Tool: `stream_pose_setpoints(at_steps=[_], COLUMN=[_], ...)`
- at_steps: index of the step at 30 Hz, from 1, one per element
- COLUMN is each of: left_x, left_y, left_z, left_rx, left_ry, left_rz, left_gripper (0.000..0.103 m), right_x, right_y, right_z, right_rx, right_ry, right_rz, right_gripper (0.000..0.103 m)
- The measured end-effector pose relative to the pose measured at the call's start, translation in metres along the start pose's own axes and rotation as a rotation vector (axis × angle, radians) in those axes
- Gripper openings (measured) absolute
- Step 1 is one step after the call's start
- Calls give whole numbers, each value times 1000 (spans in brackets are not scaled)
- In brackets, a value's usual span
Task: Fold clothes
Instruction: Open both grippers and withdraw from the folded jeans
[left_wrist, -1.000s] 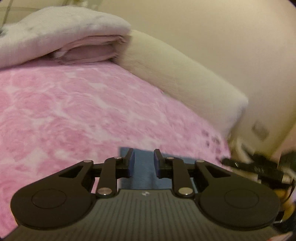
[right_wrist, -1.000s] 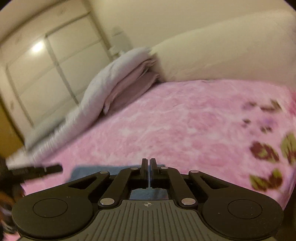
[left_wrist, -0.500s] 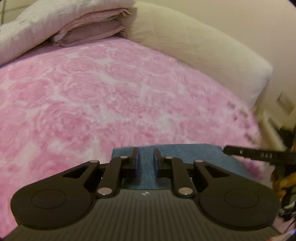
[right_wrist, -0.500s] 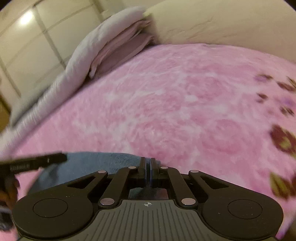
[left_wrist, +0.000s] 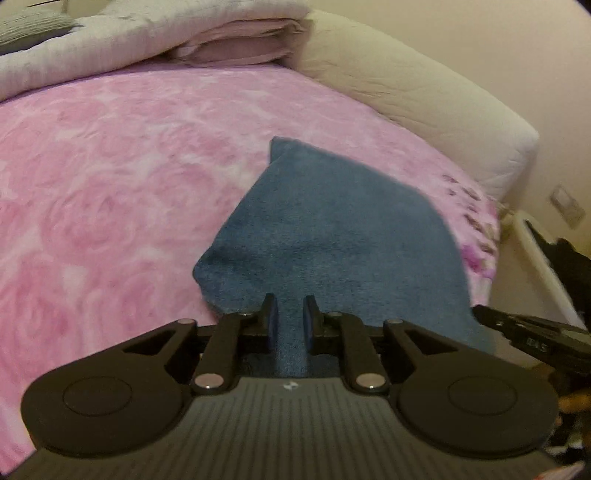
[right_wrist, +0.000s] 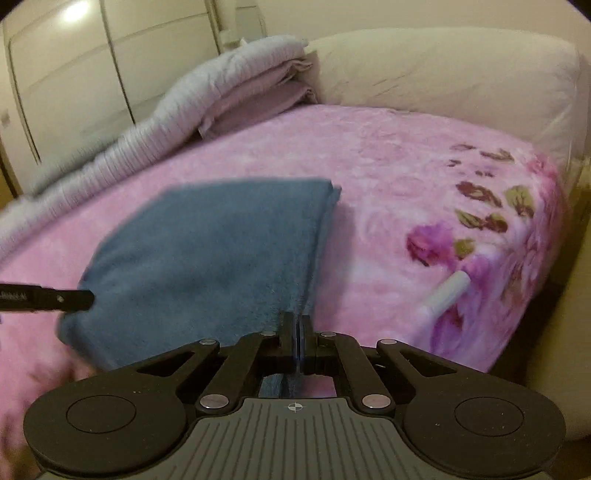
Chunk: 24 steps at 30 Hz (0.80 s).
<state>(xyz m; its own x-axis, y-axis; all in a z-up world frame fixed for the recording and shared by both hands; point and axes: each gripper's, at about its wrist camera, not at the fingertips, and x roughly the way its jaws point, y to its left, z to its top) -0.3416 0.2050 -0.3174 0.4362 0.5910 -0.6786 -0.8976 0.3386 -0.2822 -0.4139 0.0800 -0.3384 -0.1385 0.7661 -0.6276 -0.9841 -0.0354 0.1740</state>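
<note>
Blue towel (left_wrist: 332, 236), a fleecy cloth folded at least once, now lies spread well out over the pink rose-patterned bed blanket (left_wrist: 110, 177), whereas half a second ago only a thin strip of it showed just past the fingers of each tool. Its near edge runs between the fingers of the left hand-held gripper (left_wrist: 290, 321), which stand a narrow gap apart with cloth in that gap but not visibly pressed. The right hand-held gripper (right_wrist: 296, 332) is clamped tight on the towel's near right corner, where the doubled layers meet. From there the towel reaches toward the middle of the bed, its far corner pointing at the cream headboard (left_wrist: 406, 88) and the stacked grey and mauve quilts (left_wrist: 155, 40). Both tools have drawn back toward the bed's near edge, near its right corner, so the cloth looks laid down flat; judging by that, this fold is about finished and release would come next.
</note>
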Motion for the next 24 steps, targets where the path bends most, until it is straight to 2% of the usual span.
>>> stream_pose_setpoints(at_steps=[3,5,7,10,11,12,13,14,24], left_x=[-17,-30,-28,-25,-28,-31,-35,-40,-79], left_y=[-13,-21,-27,-36,-39,-42,-44,-45,-55], left_z=[3,-1,-8,-20,-23,-27,-29,-31,-40], left_rx=[4,8,14,30,38,47,45,40,16], left_ry=[-14,-33,-6,40,42,45,46,46,14], left_rz=[62,77,106,164,176,189,195,197,212], left_gripper=[14,27,33,32,32,32,32,32,33], right_x=[-15,-24,-33,-25,-23,-29,-34,-39,-76], right_y=[6,10,14,22,25,27,28,28,19], right_z=[10,5,1,-6,-8,-6,-4,-5,-10], right_rx=[19,28,34,0,-6,9,25,40,209], right_ry=[-6,-28,-46,-21,-14,-12,-11,-16,-16], right_rz=[-23,-4,11,-17,-23,-9,6,21,119], right_gripper=[2,2,2,9,14,35,66,75,77])
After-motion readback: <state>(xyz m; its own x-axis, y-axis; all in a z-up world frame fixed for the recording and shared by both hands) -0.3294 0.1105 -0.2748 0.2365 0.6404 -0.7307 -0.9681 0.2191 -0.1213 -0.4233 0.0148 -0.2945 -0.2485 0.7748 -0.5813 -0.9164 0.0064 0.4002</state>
